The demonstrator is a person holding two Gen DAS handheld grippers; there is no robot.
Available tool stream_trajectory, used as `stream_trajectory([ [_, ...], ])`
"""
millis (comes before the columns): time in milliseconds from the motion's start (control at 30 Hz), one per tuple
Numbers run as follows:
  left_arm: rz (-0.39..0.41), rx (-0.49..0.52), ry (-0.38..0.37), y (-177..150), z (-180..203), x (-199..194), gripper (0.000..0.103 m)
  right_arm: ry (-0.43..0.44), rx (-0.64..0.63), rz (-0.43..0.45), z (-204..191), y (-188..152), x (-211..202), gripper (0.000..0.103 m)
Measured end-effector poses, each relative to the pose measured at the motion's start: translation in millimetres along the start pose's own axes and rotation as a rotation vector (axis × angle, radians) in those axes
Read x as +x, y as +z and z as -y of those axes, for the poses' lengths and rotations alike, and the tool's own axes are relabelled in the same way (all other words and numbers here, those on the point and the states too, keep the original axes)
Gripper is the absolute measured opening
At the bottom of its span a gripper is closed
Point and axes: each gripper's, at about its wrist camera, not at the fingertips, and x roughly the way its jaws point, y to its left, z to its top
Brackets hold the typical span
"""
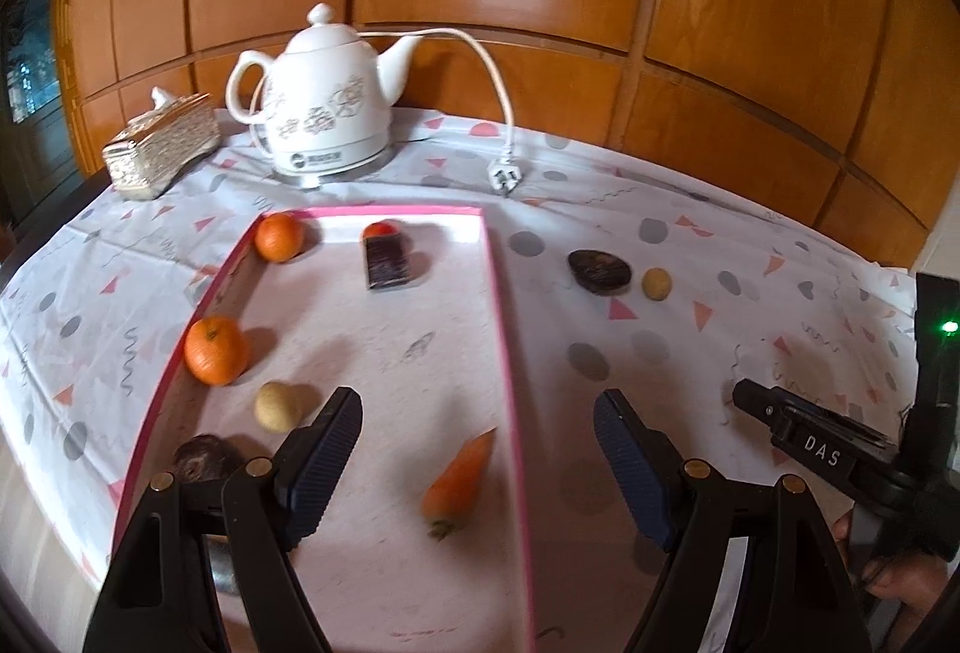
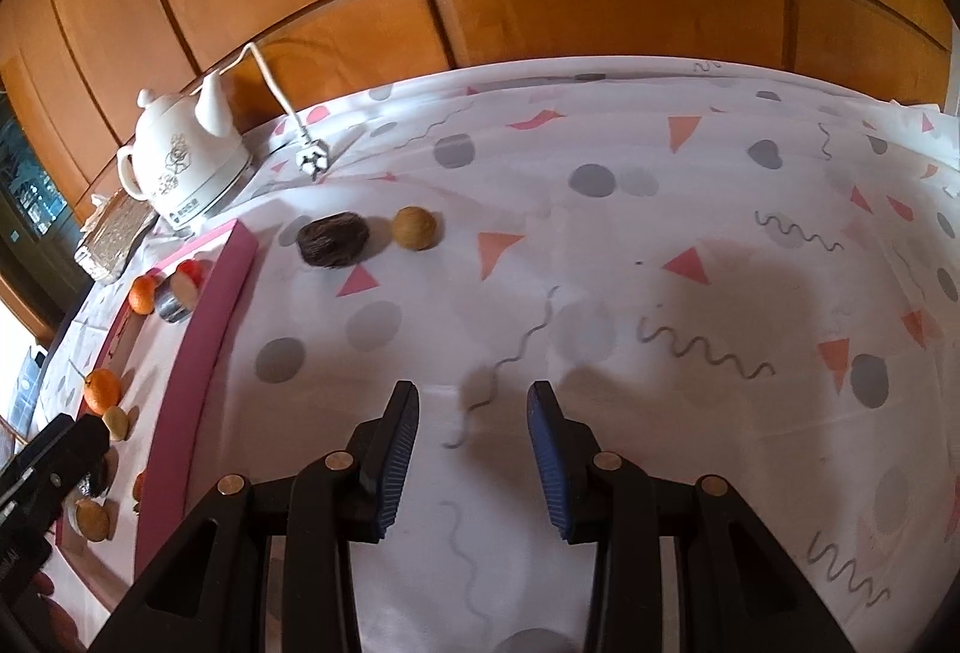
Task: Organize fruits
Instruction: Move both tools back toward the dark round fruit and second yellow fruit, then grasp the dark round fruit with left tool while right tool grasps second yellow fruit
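Two hand-held grippers hung over a cloth-covered surface (image 2: pixel 600 233) as fruit was being gathered into a pink-rimmed tray (image 1: pixel 507 353). The left gripper (image 1: pixel 480 455) stood wide open and empty above the tray's right edge, a carrot (image 1: pixel 459 479) lying between its fingers but untouched. The right gripper (image 2: pixel 474 449) was narrowly parted, also empty, over bare cloth. Inside the tray lay two oranges (image 1: pixel 216 350), a pale round fruit (image 1: pixel 277 406) and a dark lump (image 1: pixel 207 458) near the left wall. Outside it, well ahead of the right gripper, a dark brown fruit (image 2: pixel 333 246) rested just beside a small tan round fruit (image 2: pixel 414 227). The risk lay there: with the pair so close, closing on one could nudge the other, and the round one seemed likely to roll across the cloth toward the kettle's loose plug (image 2: pixel 315 161).
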Motion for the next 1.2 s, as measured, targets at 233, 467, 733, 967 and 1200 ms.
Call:
stream_trajectory([
  [233, -0.002, 0.025, -0.034, 10.3, 15.5, 9.7, 0.080, -0.060, 0.023, -0.003, 32.9, -7.6, -5.3, 0.038],
  [467, -0.028, 0.016, -0.053, 19.1, 24.3, 25.5, 0.080, -0.067, -0.023, -0.004, 35.9, -11.8, -6.2, 0.038],
  [733, -0.066, -0.018, -0.066, 36.8, 31.2, 53.9, 0.073, -0.012, -0.082, -0.014, 9.7, 12.0, 19.7, 0.038],
  [967, -0.109, -0.005, -0.076, 50.4, 43.0, 81.7, 0.056, 0.021, -0.135, -0.003, -14.2, 33.9, 39.9, 0.038],
  [1200, -0.119, 0.001, -0.082, 65.8, 51.5, 104.6, 0.050, 0.029, -0.208, 0.020, -36.8, 55.9, 58.1, 0.033],
])
